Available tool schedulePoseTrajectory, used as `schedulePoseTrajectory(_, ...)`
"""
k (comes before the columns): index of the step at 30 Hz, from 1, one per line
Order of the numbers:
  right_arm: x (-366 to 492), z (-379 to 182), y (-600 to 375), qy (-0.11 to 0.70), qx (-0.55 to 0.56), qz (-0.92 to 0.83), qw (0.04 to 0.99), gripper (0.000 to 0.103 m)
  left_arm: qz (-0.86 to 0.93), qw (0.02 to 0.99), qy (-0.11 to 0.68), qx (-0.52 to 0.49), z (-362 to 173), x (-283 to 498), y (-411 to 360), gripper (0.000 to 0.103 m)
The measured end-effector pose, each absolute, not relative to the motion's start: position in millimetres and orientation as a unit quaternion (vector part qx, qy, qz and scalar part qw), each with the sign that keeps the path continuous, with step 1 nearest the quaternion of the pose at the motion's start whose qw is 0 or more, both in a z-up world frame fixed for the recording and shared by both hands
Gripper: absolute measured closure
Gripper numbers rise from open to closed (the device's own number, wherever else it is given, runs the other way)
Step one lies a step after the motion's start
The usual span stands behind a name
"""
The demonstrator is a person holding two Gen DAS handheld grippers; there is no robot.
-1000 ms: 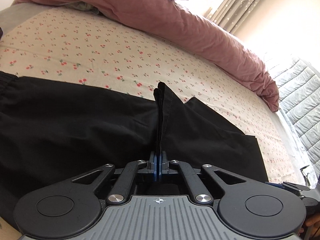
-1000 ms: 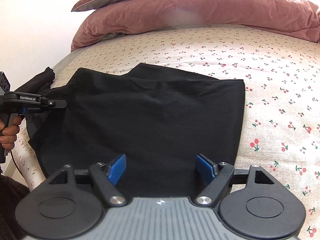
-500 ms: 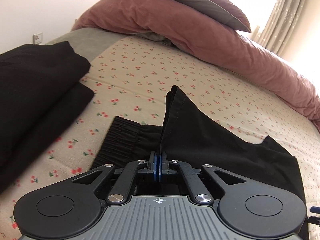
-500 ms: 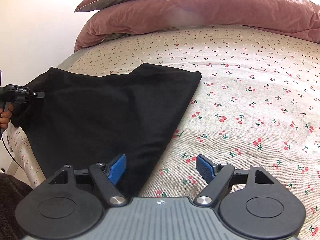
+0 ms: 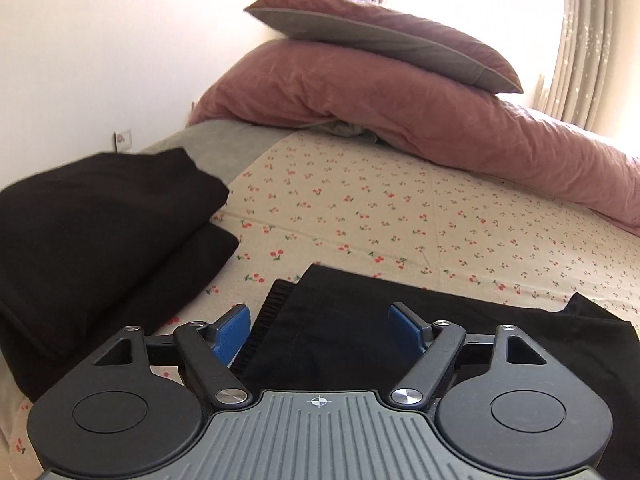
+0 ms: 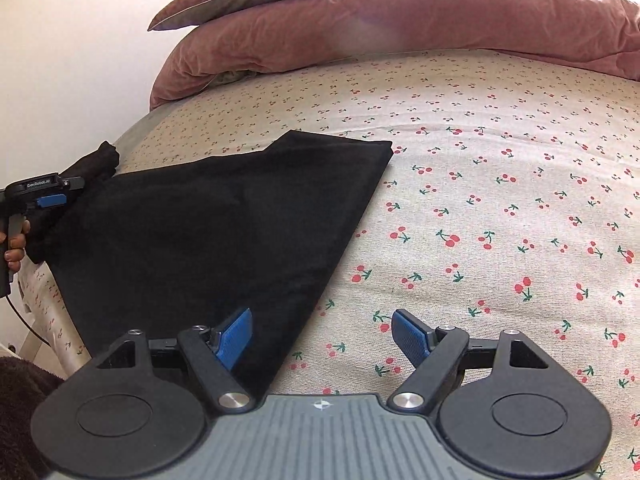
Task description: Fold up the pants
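Note:
The black pants (image 5: 360, 320) lie folded flat on the cherry-print sheet (image 5: 400, 208), their ribbed waistband at the left edge of the fold. My left gripper (image 5: 320, 326) hovers over that end with its jaws opening; the cloth lies beneath and between the blue pads, which do not press on it. In the right wrist view the pants (image 6: 224, 220) form a dark slanted shape at left. My right gripper (image 6: 322, 334) stands open above their near right edge, left pad over cloth, right pad over bare sheet. The left gripper (image 6: 68, 192) shows at the far left edge, held by a hand (image 6: 14, 240).
A stack of folded black clothes (image 5: 100, 220) sits at the left of the bed. A pink duvet (image 5: 400, 120) and a pillow (image 5: 380, 36) are piled at the head. Curtains (image 5: 592, 40) hang at the right. The bed's edge (image 6: 44, 304) runs down the left.
My left gripper was shut on an upright fold of the pants; it has opened and the cloth now lies flat. The pants were folded over to the left. My right gripper stayed open and still.

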State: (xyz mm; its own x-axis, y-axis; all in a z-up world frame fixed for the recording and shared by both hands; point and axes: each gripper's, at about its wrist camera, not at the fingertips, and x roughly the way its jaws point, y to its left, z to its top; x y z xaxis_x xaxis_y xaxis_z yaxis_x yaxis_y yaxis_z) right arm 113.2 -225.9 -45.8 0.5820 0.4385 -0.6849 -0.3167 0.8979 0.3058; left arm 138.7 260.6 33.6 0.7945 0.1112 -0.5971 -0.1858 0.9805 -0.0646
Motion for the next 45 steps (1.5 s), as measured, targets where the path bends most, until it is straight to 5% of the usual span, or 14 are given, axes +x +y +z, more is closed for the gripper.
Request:
schedulePoseTrajectory(8,111,-48,-219,0.410,0.095,0.227,0.878,0.025,-0.082,0.946,0.313,-0.030,22,111,164,0.019)
schedulePoseTrajectory(13,103,-51,-203,0.414,0.066,0.259,0.870,0.036,-0.162,0.924,0.347,0.006,-15,106,118,0.019)
schedulePoseTrajectory(22,65,-57,-201,0.406,-0.071,0.287,0.865,0.038,-0.134,0.922,0.350,0.096,-40,87,129,0.013)
schedulePoseTrajectory(28,68,-54,-233,0.445,0.085,0.312,0.835,0.039,-0.211,0.924,0.305,0.098,-25,55,105,0.013)
schedulePoseTrajectory(37,79,-81,-248,0.506,0.258,0.335,0.752,0.073,-0.350,0.887,0.270,0.133,-31,14,35,0.014)
schedulePoseTrajectory(39,79,-83,-249,0.511,0.264,0.338,0.745,0.090,-0.361,0.883,0.263,0.141,-34,8,28,0.014)
schedulePoseTrajectory(45,77,-61,-250,0.481,0.279,0.360,0.749,0.096,-0.369,0.885,0.218,0.180,-37,-11,14,0.015)
